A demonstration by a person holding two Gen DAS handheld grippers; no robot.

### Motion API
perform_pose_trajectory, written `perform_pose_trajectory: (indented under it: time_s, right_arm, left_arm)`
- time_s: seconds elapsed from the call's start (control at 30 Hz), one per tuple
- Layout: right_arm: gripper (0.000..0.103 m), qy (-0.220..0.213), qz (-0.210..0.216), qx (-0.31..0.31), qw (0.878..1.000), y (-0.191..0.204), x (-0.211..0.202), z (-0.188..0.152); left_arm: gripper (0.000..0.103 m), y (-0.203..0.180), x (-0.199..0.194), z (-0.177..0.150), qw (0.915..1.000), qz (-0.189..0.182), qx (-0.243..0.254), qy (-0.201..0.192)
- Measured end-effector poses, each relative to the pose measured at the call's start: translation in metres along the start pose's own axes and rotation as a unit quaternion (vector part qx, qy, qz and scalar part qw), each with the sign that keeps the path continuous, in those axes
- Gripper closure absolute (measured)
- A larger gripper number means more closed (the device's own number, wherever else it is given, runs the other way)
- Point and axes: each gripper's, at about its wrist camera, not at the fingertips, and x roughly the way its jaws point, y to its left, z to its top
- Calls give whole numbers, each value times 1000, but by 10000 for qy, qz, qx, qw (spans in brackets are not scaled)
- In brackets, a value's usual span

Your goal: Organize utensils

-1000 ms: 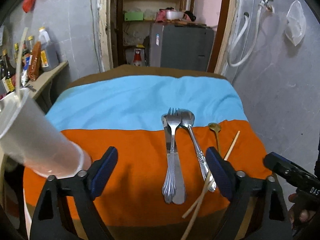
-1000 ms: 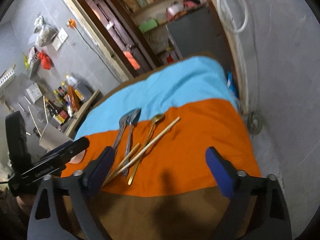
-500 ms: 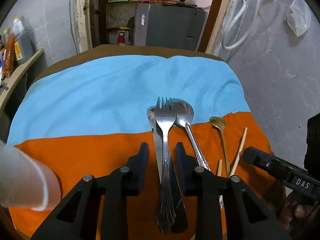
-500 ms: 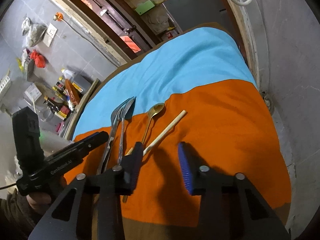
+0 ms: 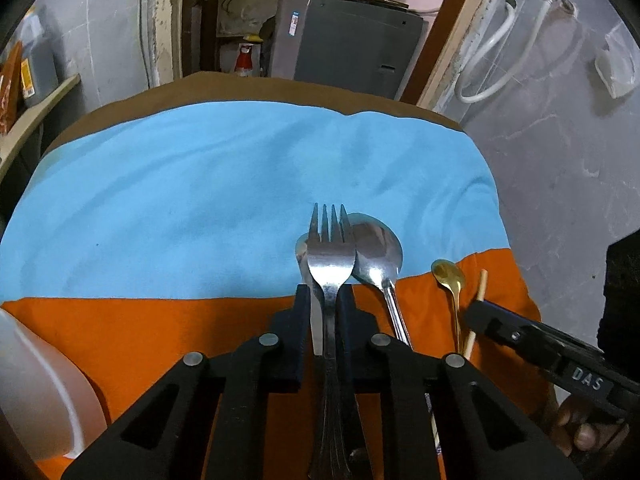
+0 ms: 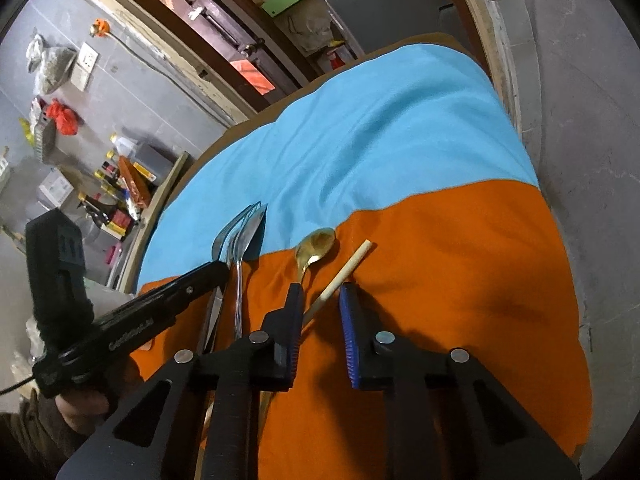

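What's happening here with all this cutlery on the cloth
A person with a handheld gripper in each hand is sorting utensils laid on an orange and blue cloth. The left gripper has closed around the neck of the fork, which lies over a knife beside a large spoon. The right gripper is partly open, its fingers straddling a wooden chopstick next to a small gold spoon. A white cup sits at the left edge.

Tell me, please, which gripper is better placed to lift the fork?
Left. The left gripper is already closed around the fork at its neck, while the right gripper straddles a chopstick farther right.
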Motion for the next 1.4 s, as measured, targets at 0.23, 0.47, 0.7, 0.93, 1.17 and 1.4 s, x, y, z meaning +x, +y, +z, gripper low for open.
perform_pose_trajectory:
  time_s: [0.23, 0.47, 0.7, 0.93, 1.17, 1.4]
  right_arm:
    - [92, 308, 34, 58, 9995, 7, 18, 15]
    - [96, 461, 442, 766, 9950, -7, 17, 15]
    - [98, 252, 642, 835, 9941, 1, -3, 5]
    - [99, -197, 595, 378, 9973, 18, -34, -7]
    - [99, -685, 689, 130, 9952, 36, -57, -23]
    - [99, -1092, 653, -192, 9917, 56, -78, -39]
  left_arm:
    - [98, 9, -4, 3, 9992, -146, -348, 93]
    - [99, 17, -12, 0, 9971, -304, -684, 170]
    - [100, 27, -37, -15, 9940, -430, -998, -96]
    - [100, 25, -72, -25, 9924, -460, -972, -604]
    - [100, 10, -105, -33, 9906, -425, -773, -1045]
    - [100, -1, -127, -41, 9882, -353, -578, -1377]
